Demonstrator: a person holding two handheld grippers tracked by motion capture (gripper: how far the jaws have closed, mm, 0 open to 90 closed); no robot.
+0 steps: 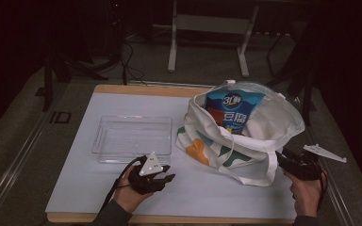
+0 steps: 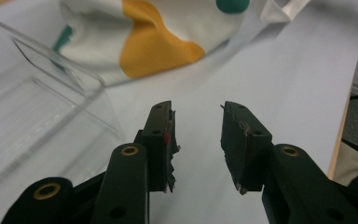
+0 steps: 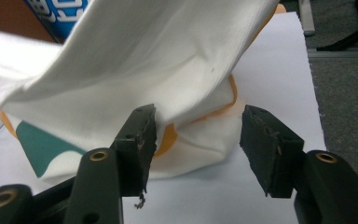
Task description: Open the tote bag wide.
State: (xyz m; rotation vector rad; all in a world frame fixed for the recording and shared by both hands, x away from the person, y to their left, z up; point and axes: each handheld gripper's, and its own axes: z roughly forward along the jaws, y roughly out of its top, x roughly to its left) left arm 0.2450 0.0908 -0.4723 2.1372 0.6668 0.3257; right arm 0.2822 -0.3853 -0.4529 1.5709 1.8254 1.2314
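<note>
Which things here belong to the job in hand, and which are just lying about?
In the job:
- tote bag, beside the right tool
- blue packet standing in the bag
- left tool, open over the table

Lying about:
- clear tray, empty
- metal stand beyond the table

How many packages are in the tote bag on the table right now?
1 visible: a blue package standing in the open mouth of the tote bag, on the right side of the table. The cloth could be hiding others deeper inside.

Left hand-held gripper (image 1: 162, 176) agape, right hand-held gripper (image 1: 283, 157) agape
</note>
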